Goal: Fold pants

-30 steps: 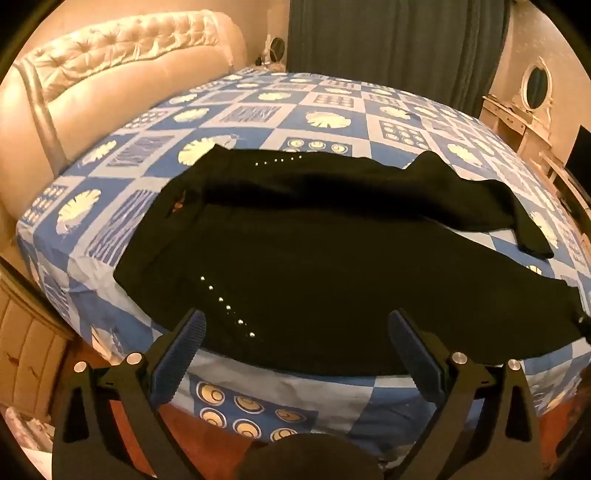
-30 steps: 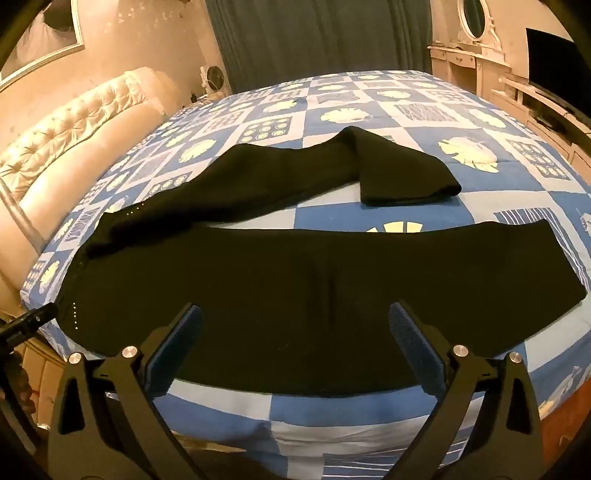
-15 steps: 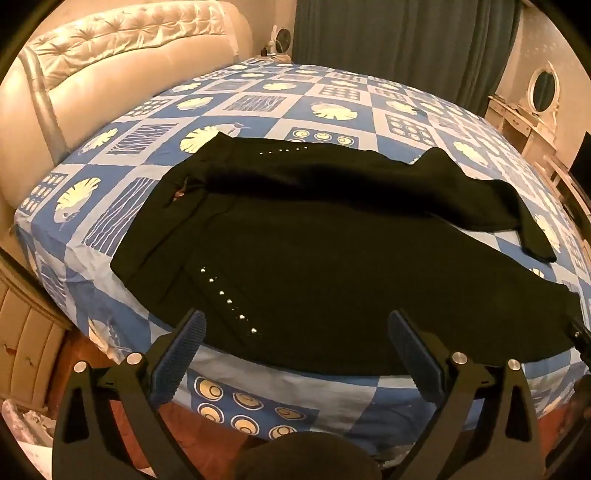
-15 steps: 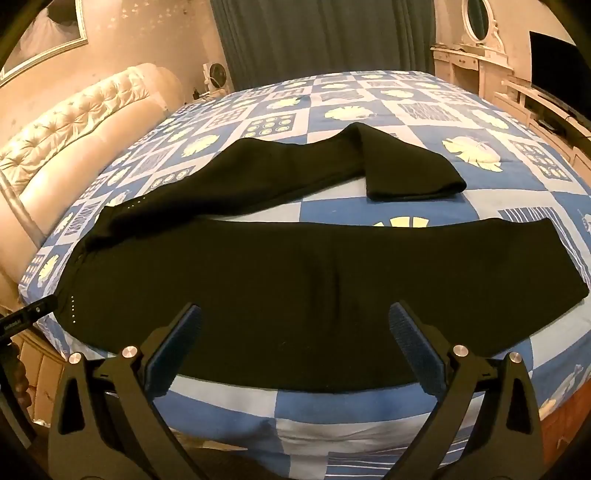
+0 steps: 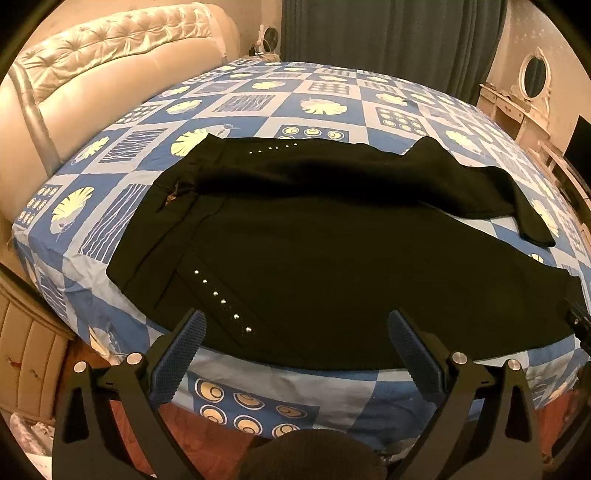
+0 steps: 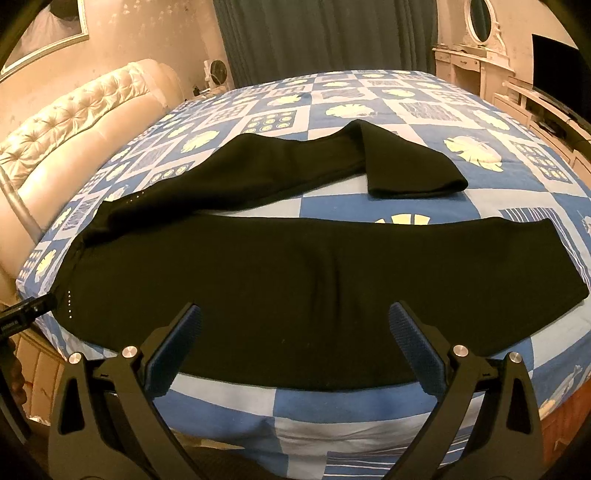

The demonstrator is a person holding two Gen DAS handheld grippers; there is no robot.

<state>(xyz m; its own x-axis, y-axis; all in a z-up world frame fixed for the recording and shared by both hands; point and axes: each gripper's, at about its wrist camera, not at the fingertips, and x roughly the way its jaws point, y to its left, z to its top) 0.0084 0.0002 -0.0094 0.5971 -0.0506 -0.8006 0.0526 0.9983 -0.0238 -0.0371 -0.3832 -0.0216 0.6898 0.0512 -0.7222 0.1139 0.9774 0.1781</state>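
Black pants point(image 5: 314, 251) lie spread on the bed, waistband to the left with rows of small studs. The near leg point(image 6: 314, 288) runs flat along the front edge. The far leg point(image 6: 295, 162) angles away, its end folded back toward me. My left gripper point(image 5: 295, 350) hovers open over the front edge by the hip studs, touching nothing. Over the near leg's middle my right gripper point(image 6: 295, 343) is open too, holding nothing.
The bed point(image 5: 325, 110) has a blue patchwork sheet and a tufted cream headboard point(image 5: 92, 74) at the left. Dark curtains point(image 6: 325, 33) hang behind. A white dresser with an oval mirror point(image 6: 480, 48) and a dark screen point(image 6: 554, 62) stand at the right.
Both cameras have risen slightly and tilted, so more of the bed shows. The pants have not moved. Both grippers stay open.
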